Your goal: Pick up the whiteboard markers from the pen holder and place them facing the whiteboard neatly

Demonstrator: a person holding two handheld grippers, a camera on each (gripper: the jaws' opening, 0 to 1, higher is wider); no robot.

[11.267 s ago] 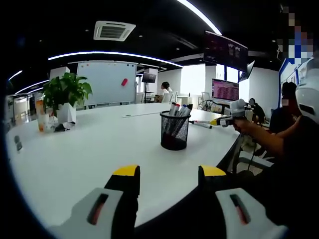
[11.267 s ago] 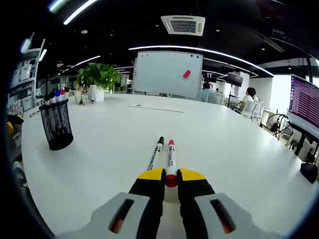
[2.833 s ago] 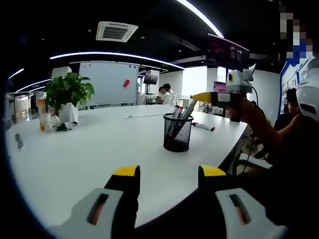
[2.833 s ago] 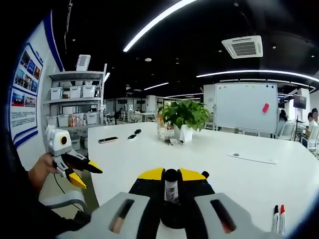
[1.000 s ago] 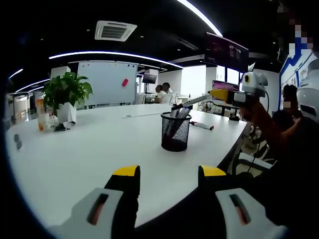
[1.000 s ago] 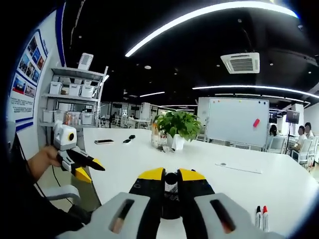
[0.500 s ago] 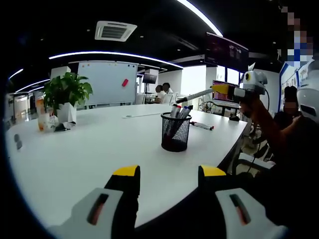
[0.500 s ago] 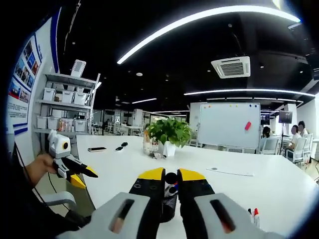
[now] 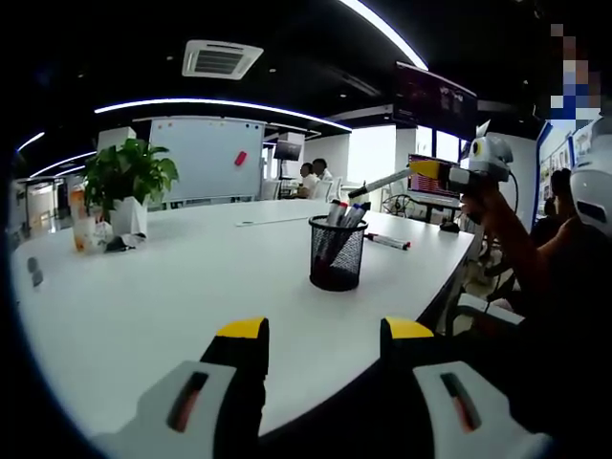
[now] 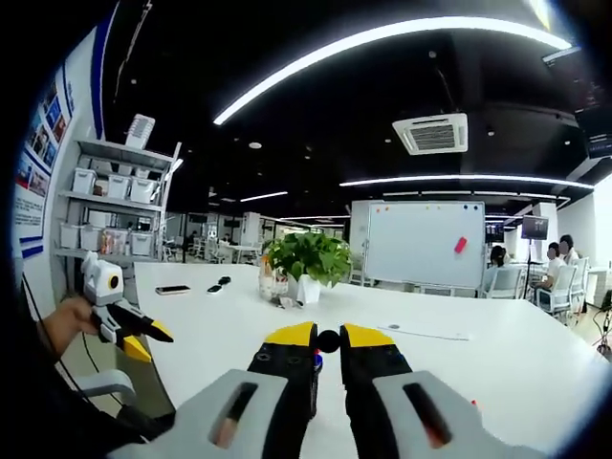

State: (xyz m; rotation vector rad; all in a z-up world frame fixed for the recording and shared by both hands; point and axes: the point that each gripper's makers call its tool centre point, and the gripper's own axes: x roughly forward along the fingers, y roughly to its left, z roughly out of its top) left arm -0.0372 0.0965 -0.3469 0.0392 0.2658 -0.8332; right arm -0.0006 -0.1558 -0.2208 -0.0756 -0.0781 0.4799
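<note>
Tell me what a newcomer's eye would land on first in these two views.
In the left gripper view, the right gripper holds a marker in the air just above the black mesh pen holder on the white table. The whiteboard stands at the far end beside a potted plant. The left gripper hangs open off the table's edge.

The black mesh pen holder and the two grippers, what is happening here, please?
A person holds a gripper in each hand at a white table. The right gripper is shut on a marker, held in the air above the pen holder, which has more markers inside. The left gripper is open and empty near the table edge. Markers already lie on the table beyond the holder.
</note>
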